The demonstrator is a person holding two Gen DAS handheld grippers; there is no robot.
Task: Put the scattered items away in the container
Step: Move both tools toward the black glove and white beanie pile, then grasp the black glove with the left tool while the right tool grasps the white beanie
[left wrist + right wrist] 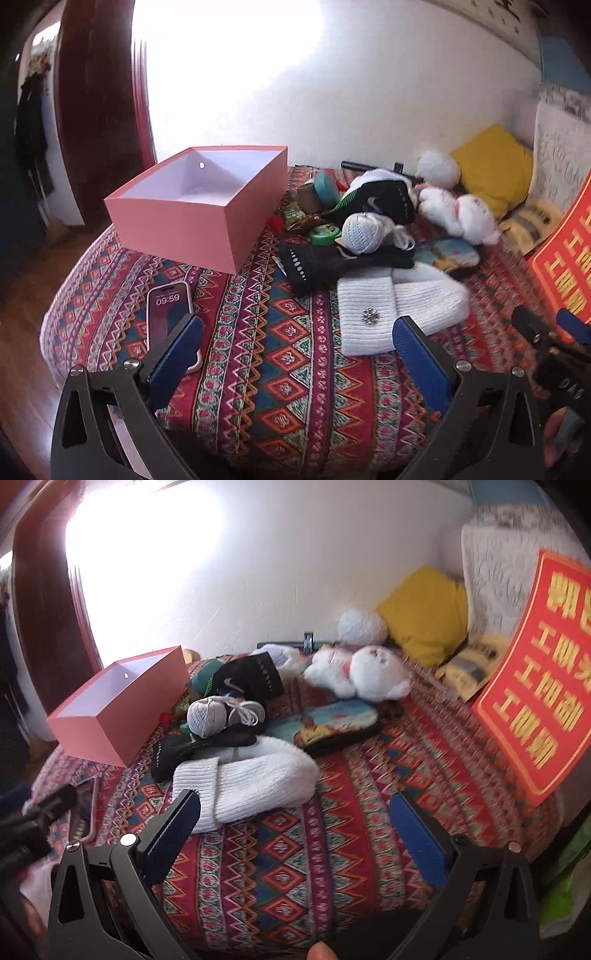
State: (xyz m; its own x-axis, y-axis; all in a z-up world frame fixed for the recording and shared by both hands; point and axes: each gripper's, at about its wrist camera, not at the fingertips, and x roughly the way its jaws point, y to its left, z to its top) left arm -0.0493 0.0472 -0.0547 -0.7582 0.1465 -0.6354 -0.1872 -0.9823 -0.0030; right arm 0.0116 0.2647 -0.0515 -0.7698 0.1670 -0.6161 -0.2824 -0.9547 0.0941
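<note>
**Both grippers spread and empty over the patterned bedspread**

Your left gripper [297, 334] is spread wide with nothing between its blue pads; only the red, geometric-patterned woven bedspread [266, 369] lies below. At its 10 o'clock, partly behind the left finger, lies a pink-cased smartphone [168, 314] with its screen lit. At 1 o'clock a white ribbed knit beanie with a small metal cross [391, 310] lies flat. The open pink rectangular cardboard box [199, 214] sits at 11 o'clock, empty, just beside a pile holding a white ball of yarn [360, 232] and black gloves [332, 264].

Your right gripper [295, 812] is equally wide and holds nothing, with the beanie [255, 782] touching its left pad. A white plush toy [369, 675] lies at 12 o'clock.
</note>
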